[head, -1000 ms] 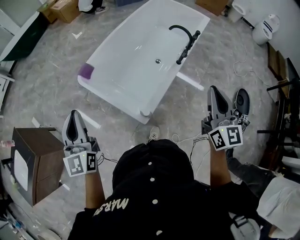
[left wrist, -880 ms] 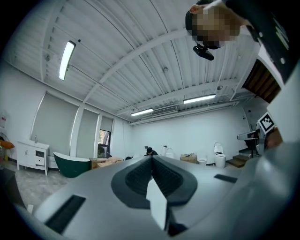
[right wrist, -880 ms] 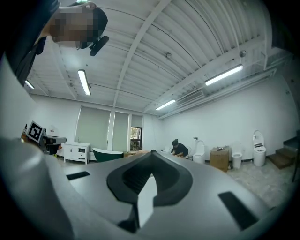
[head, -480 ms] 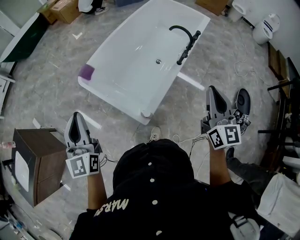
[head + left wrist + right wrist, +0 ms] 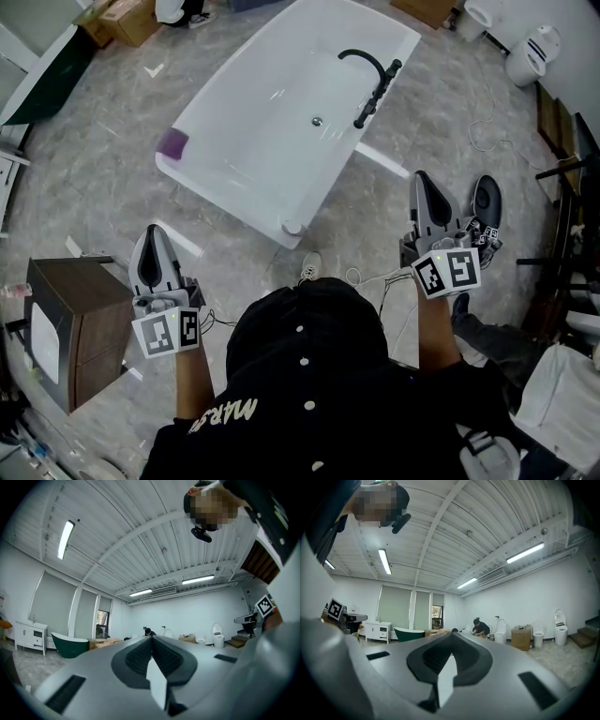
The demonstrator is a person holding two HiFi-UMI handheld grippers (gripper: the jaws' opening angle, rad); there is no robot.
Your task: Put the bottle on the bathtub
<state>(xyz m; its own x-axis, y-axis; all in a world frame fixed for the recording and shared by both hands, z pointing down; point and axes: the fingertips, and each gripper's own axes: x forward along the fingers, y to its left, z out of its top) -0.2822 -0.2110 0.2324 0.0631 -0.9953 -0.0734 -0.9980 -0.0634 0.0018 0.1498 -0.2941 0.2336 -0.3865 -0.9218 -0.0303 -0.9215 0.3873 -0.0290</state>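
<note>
The white bathtub (image 5: pixel 272 141) with a black faucet (image 5: pixel 370 75) lies on the floor ahead of me. A purple object (image 5: pixel 172 143) rests at its near left corner. A small pale bottle-like thing (image 5: pixel 11 289) shows at the far left edge by a brown cabinet; I cannot tell what it is. My left gripper (image 5: pixel 153 234) is held low on the left, shut and holding nothing. My right gripper (image 5: pixel 425 181) is shut and holds nothing, right of the tub. Both gripper views look up at the ceiling, with the left jaws (image 5: pixel 151 639) and right jaws (image 5: pixel 451 637) pressed together.
The brown cabinet (image 5: pixel 80 323) stands by my left hand. Cables (image 5: pixel 375 281) and a black shoe (image 5: pixel 485 202) lie on the marble floor near my right side. Toilets (image 5: pixel 532 54) and cardboard boxes (image 5: pixel 127 17) line the far edge. A dark green tub (image 5: pixel 70 646) stands farther off.
My left gripper has dropped slightly toward me. The right gripper has barely shifted. Both stay shut.
</note>
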